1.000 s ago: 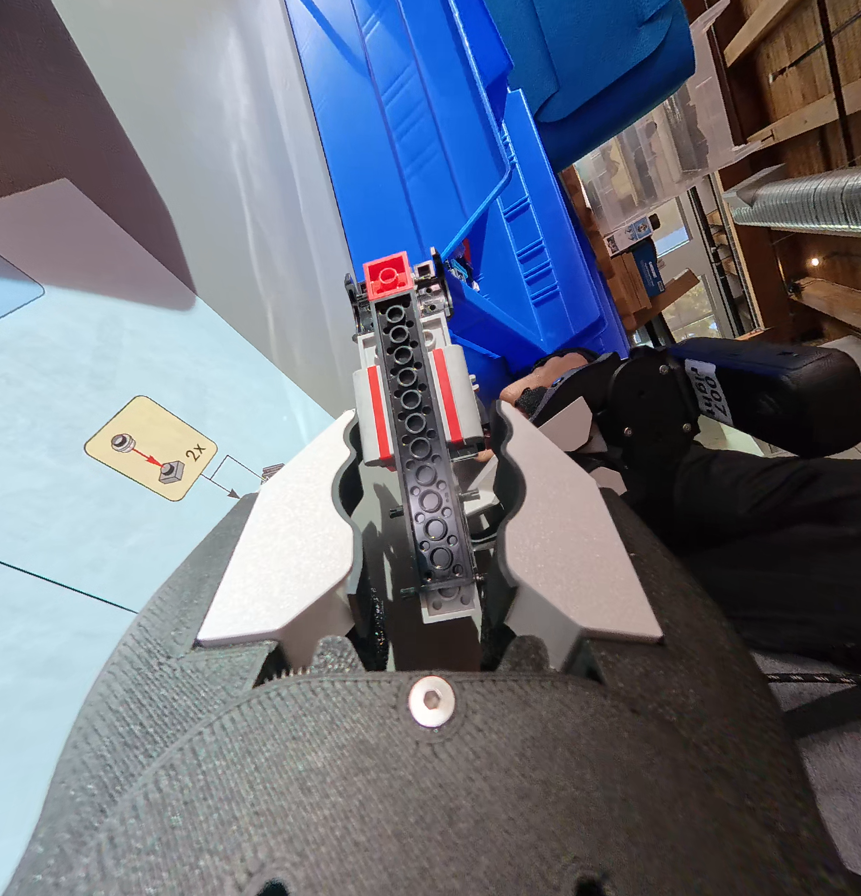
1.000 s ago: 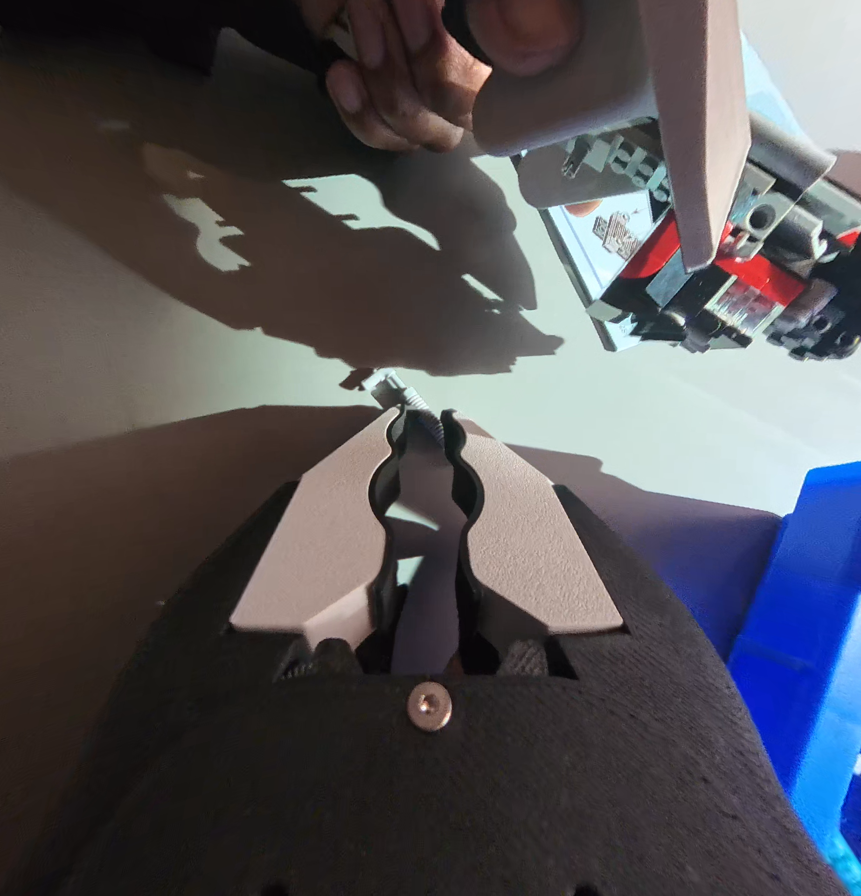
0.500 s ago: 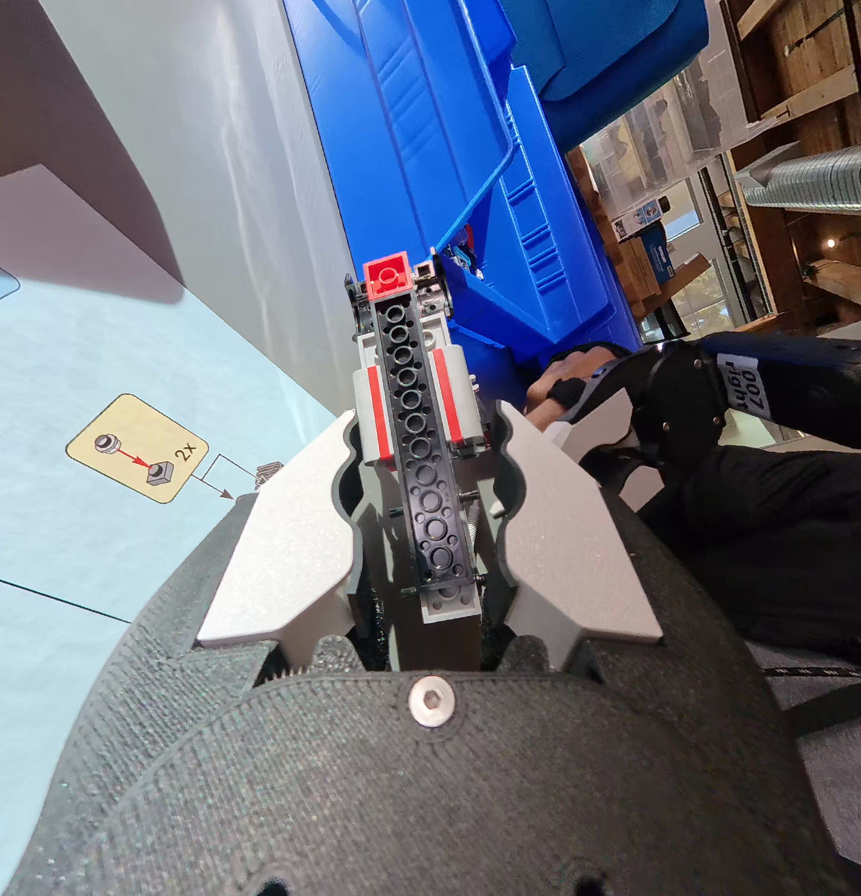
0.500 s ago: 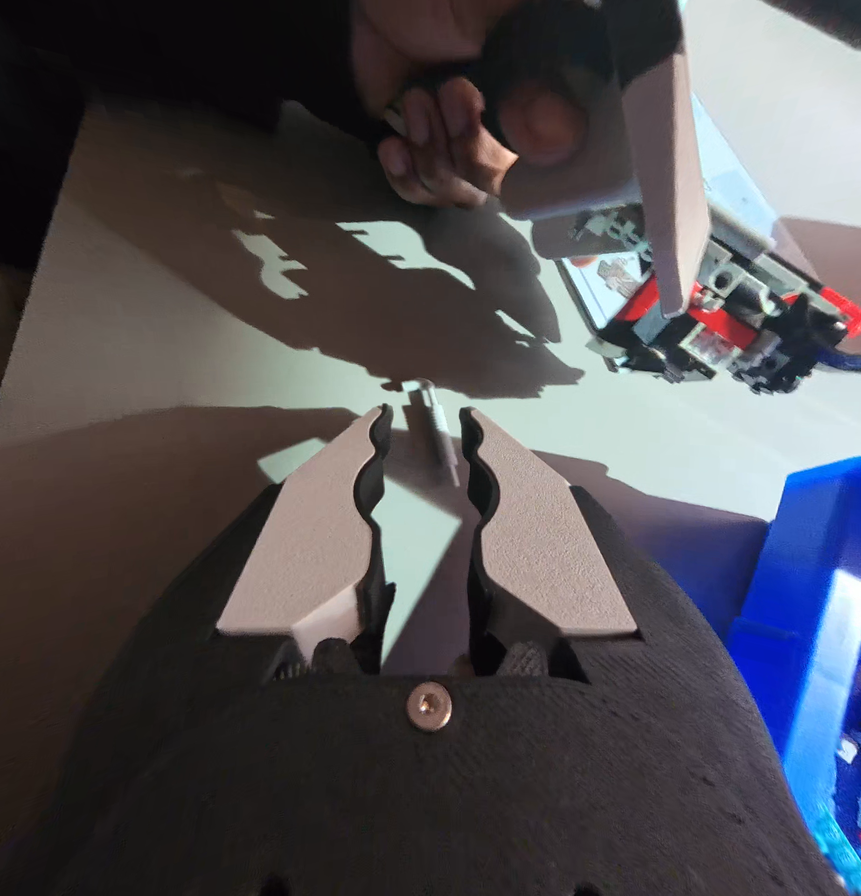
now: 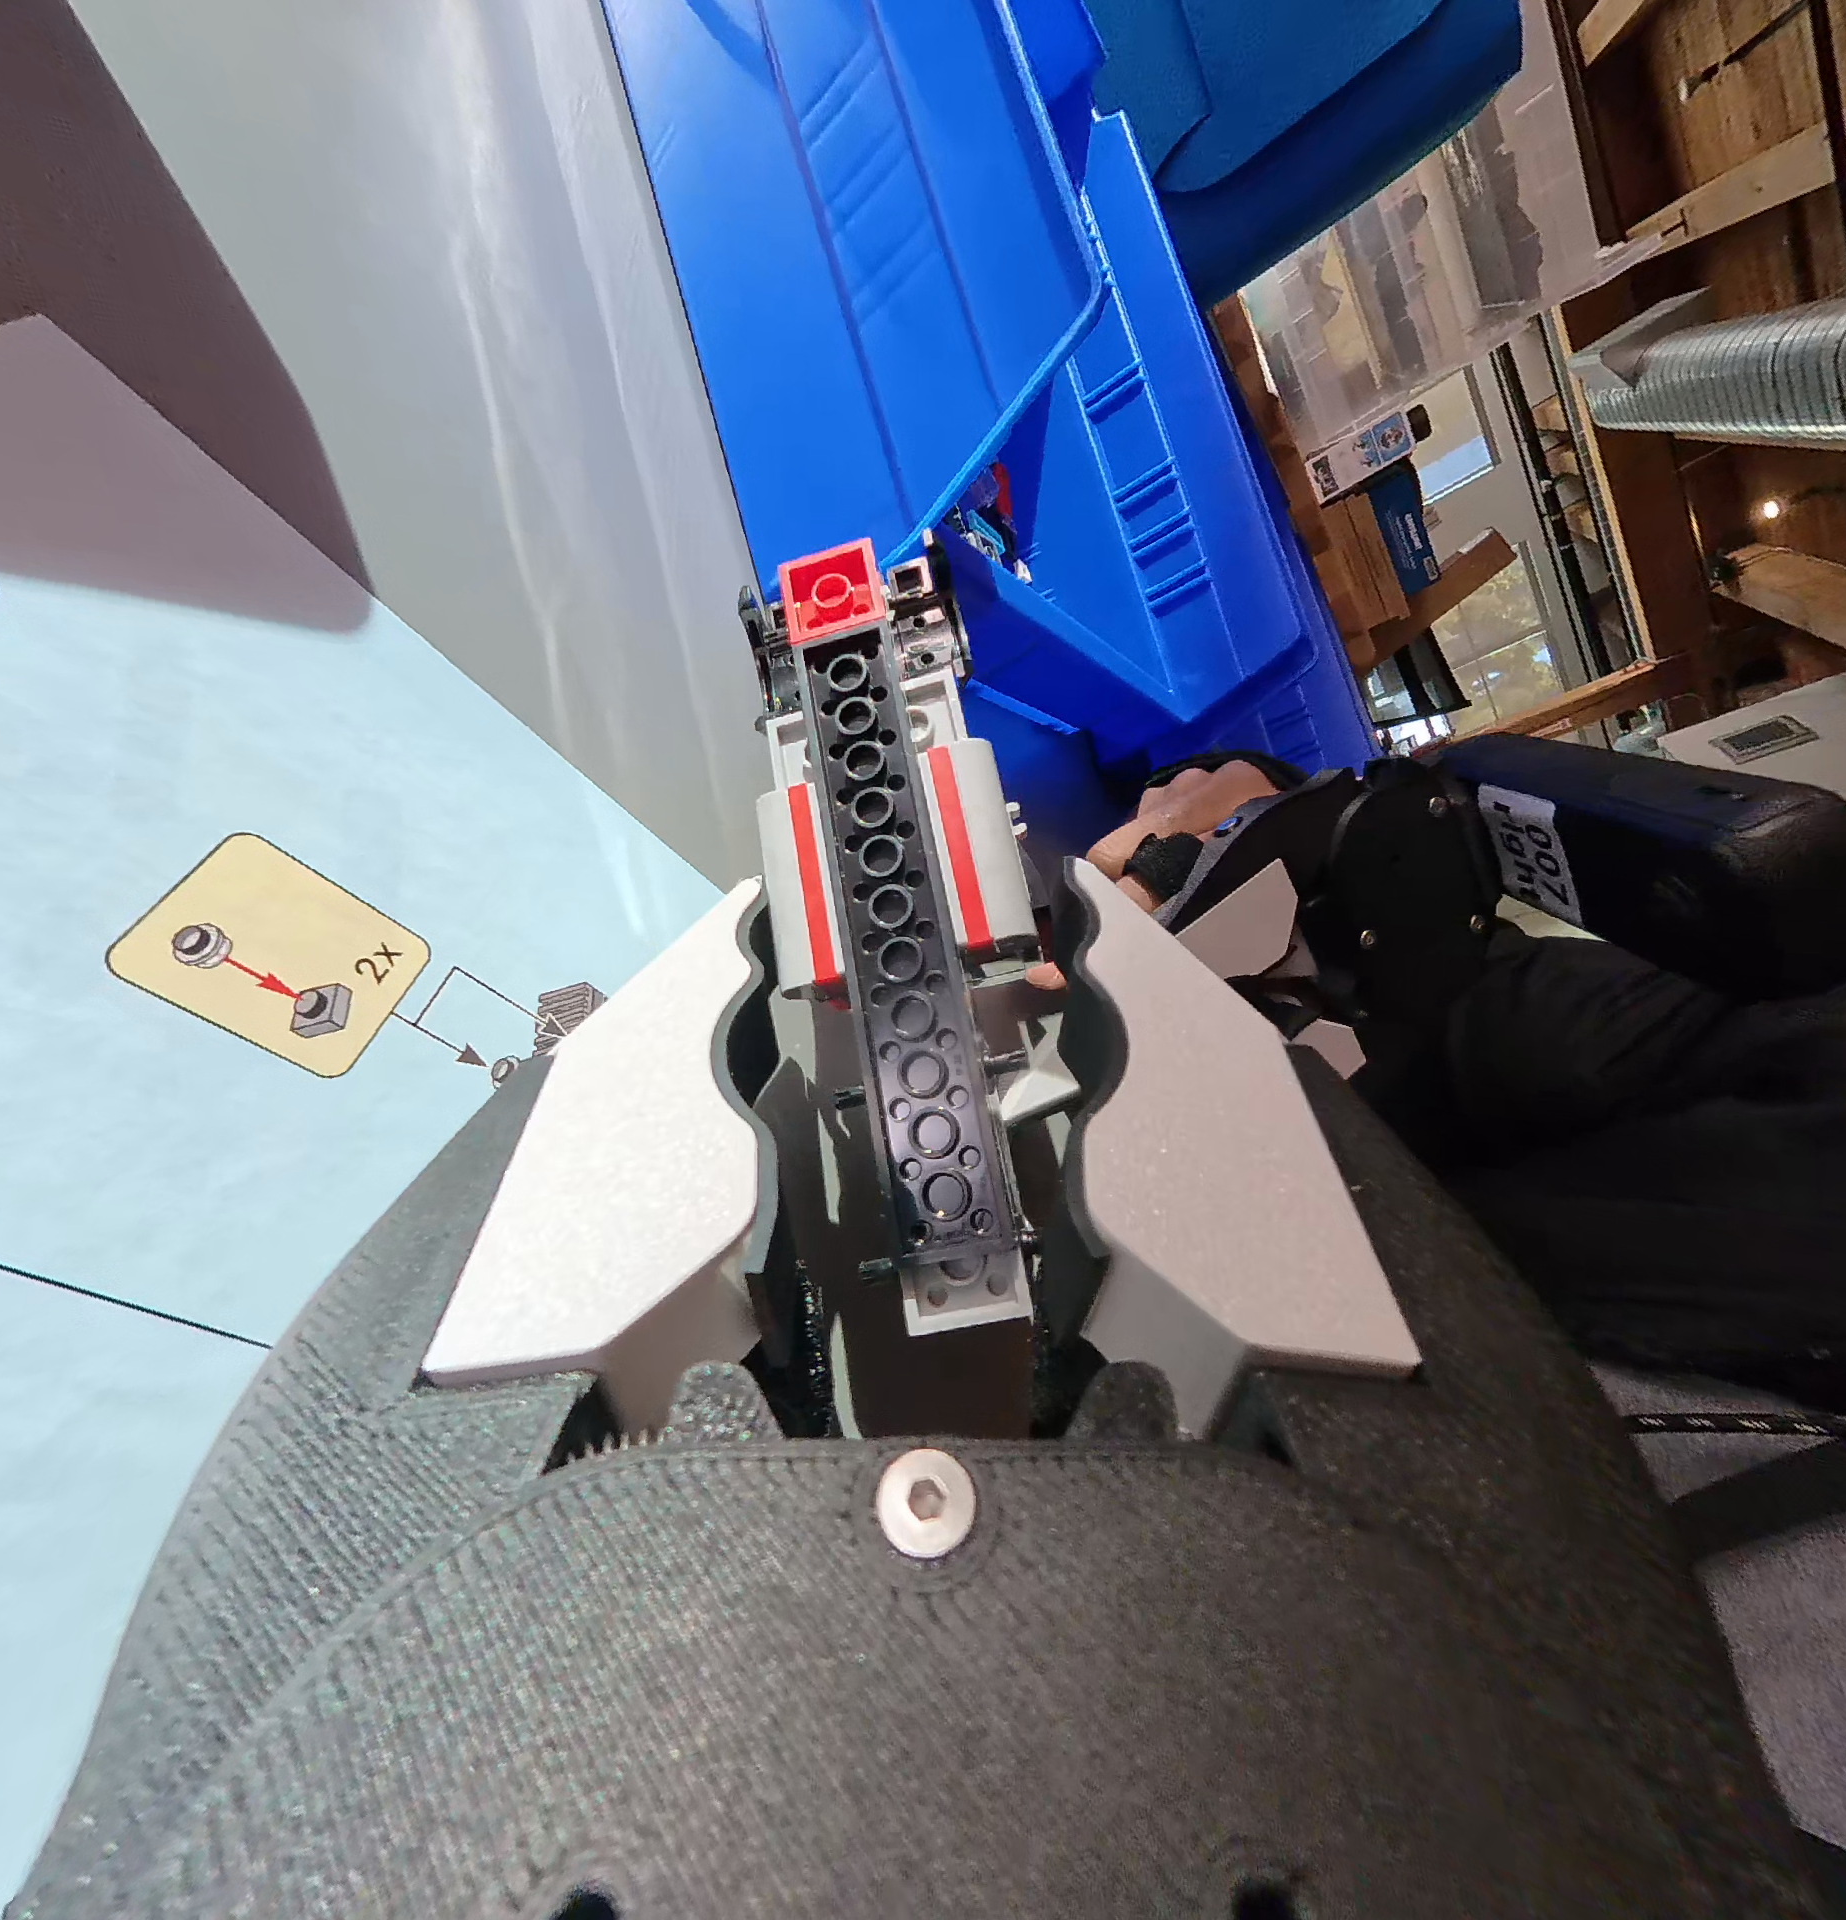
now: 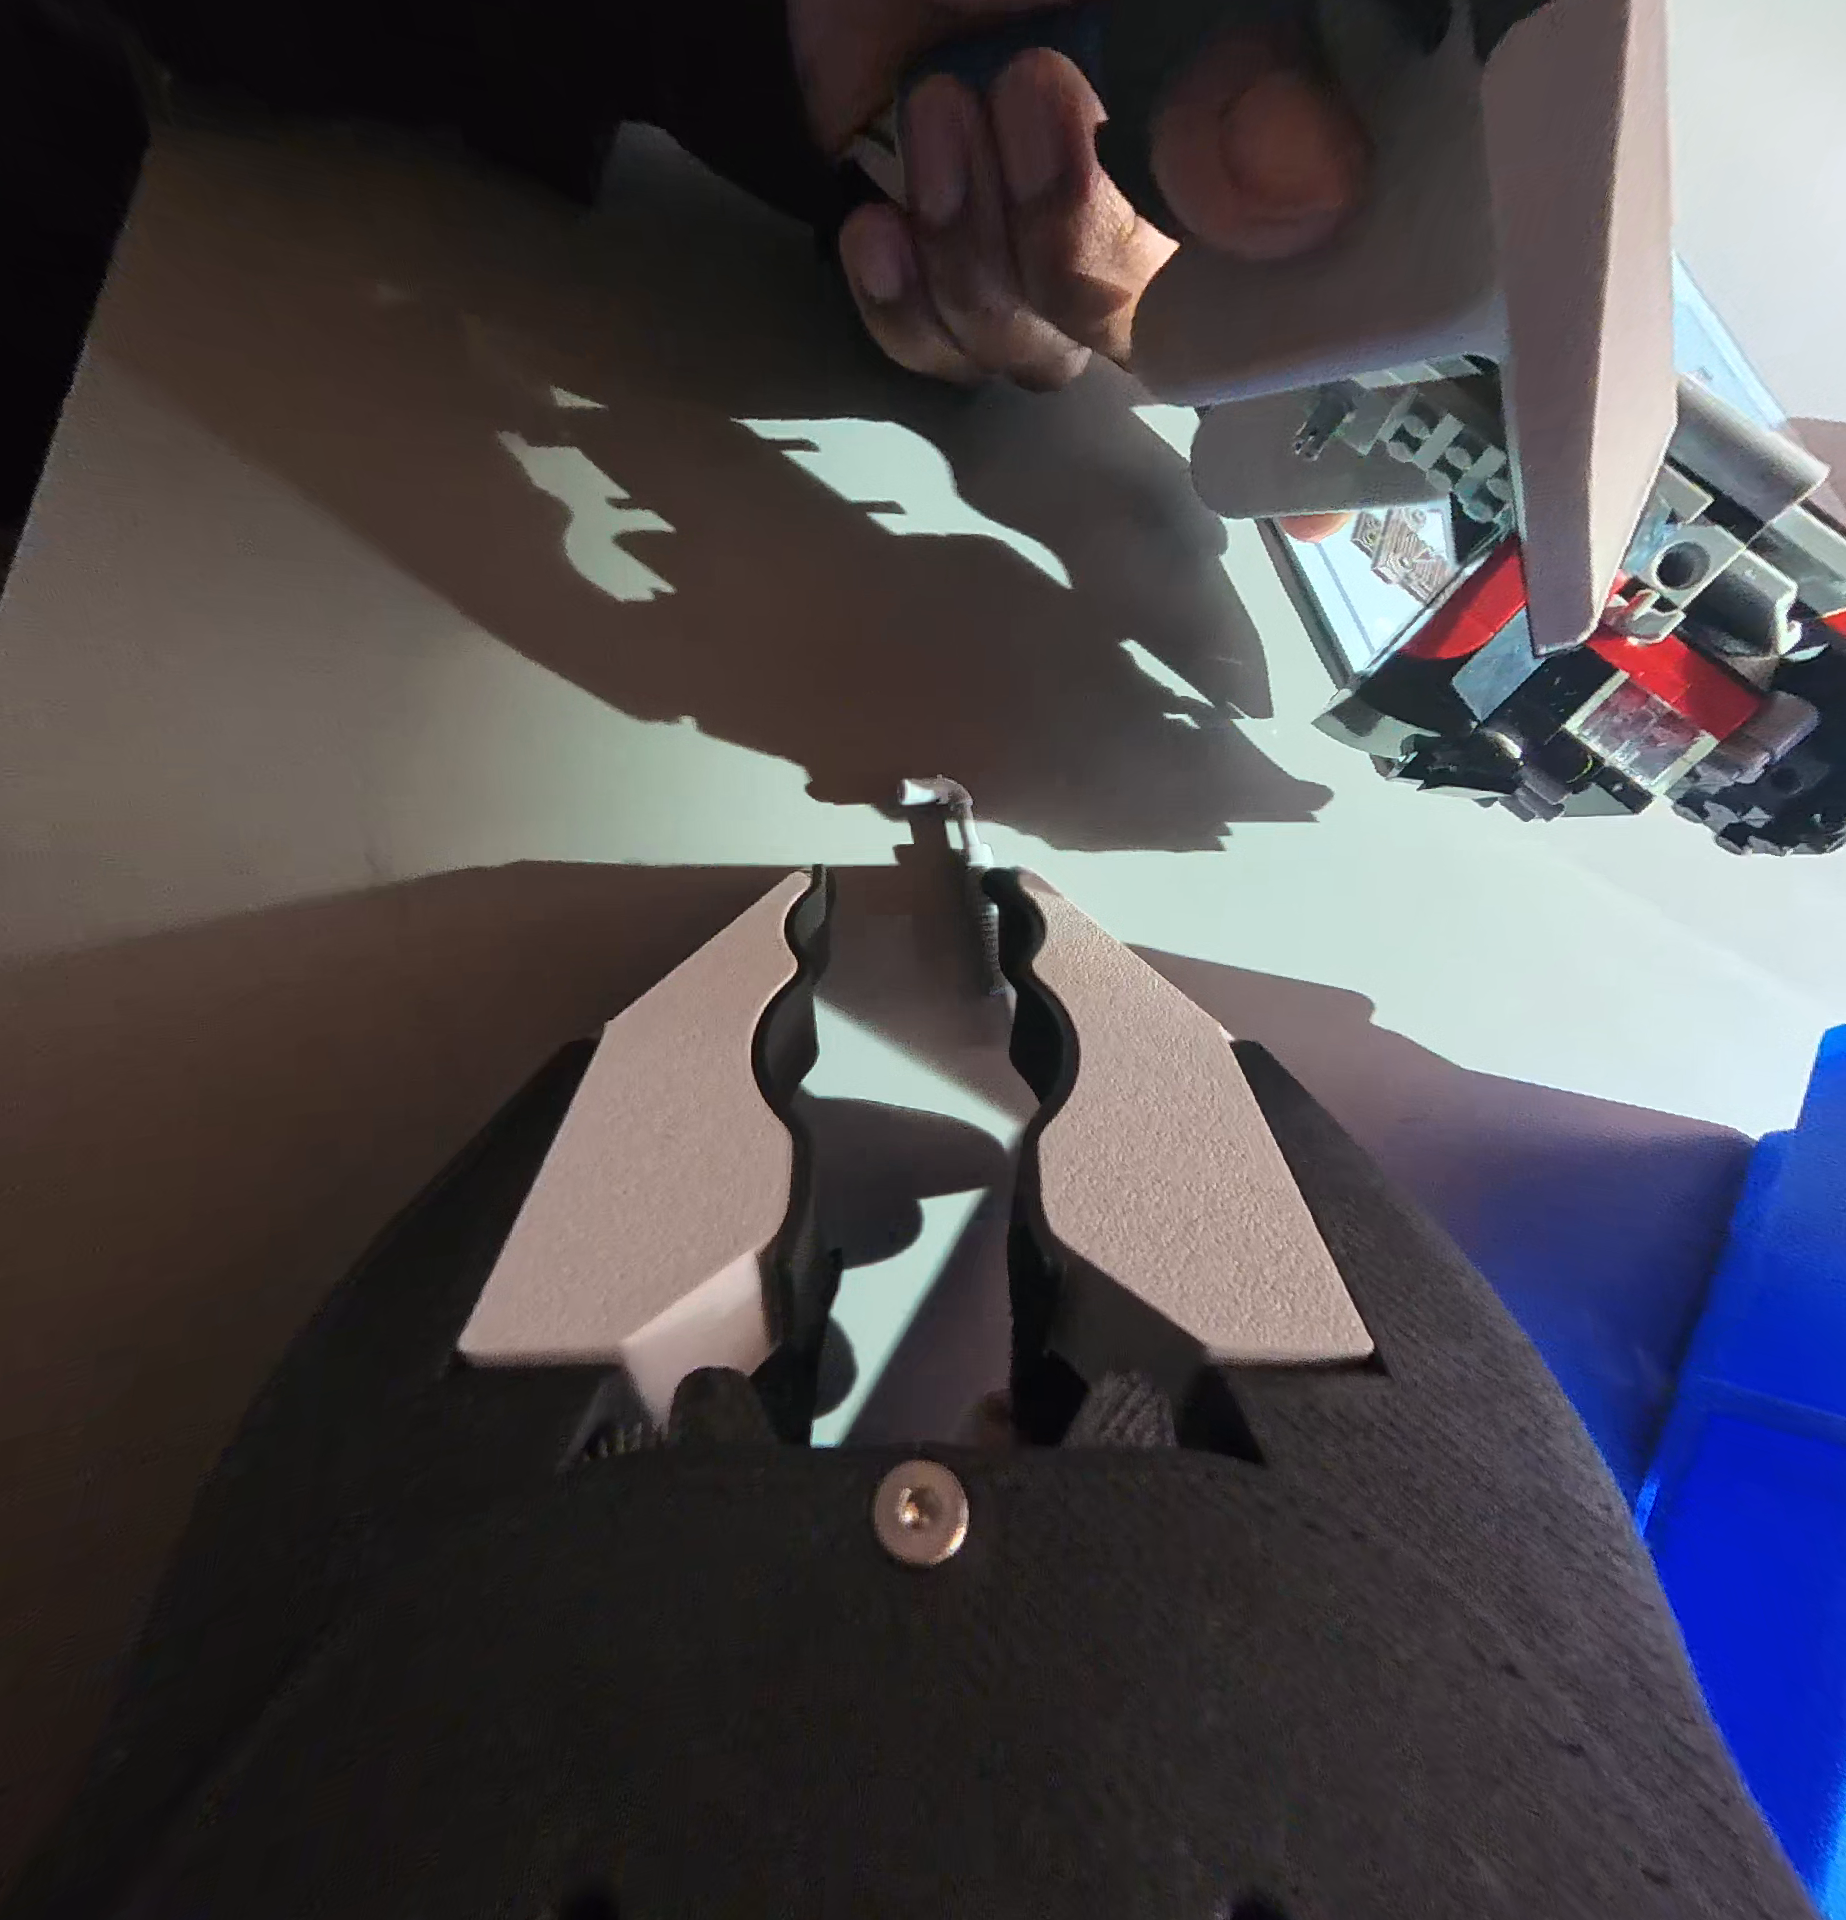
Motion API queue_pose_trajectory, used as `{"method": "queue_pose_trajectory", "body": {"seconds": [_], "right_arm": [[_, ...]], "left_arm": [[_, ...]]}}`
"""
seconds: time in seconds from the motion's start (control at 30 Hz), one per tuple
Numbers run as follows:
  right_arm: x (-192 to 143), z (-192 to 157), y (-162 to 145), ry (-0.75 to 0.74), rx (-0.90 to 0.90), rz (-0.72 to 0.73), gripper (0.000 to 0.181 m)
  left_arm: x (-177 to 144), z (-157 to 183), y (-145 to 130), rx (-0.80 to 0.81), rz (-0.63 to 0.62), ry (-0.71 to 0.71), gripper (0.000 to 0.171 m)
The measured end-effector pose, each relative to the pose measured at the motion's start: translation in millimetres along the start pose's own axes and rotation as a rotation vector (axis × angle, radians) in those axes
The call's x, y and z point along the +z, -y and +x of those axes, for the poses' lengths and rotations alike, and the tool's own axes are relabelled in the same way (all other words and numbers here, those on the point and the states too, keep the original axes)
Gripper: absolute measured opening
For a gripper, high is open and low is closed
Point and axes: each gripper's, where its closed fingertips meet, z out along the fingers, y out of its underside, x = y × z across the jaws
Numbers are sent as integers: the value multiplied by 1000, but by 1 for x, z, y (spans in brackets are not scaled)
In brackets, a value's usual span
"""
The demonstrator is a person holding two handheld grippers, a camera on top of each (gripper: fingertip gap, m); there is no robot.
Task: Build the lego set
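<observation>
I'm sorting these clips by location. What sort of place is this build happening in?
Probably a workshop or storage space. Behind the blue bin stand wooden shelves with clear storage boxes, and a bare metal duct runs overhead. The work happens on a pale table.

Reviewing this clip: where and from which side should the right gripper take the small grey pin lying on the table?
Grip the grey pin across its slim shaft, coming along its length as the open right gripper does now. It lies flat on the table, close by one finger, so shift sideways to centre it.

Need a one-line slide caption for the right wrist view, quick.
Right gripper open over a small grey spring-like part on the table, while the left gripper holds the lego model above.
</observation>
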Motion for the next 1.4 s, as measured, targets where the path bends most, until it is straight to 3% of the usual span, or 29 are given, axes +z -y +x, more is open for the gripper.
{"method": "queue_pose_trajectory", "body": {"seconds": [0.53, 0.9, 1.03, 1.13, 1.4], "right_arm": [[-1, 8, -1, -11, 38, 7, 35], [7, 13, 0, -45, 15, -22, 8], [6, 16, 2, -4, 72, -16, 7], [-3, 17, 13, 53, 162, 59, 5], [-55, 28, 61, 243, 453, 445, 4]], "left_arm": [[-2, -1, 1, -6, 3, 1, 53], [-2, 10, -6, -60, -3, -40, 53], [-4, 11, -4, -81, 9, -50, 53], [-3, 10, -5, -104, 11, -55, 53], [3, 20, -15, -96, -31, -95, 53]]}}
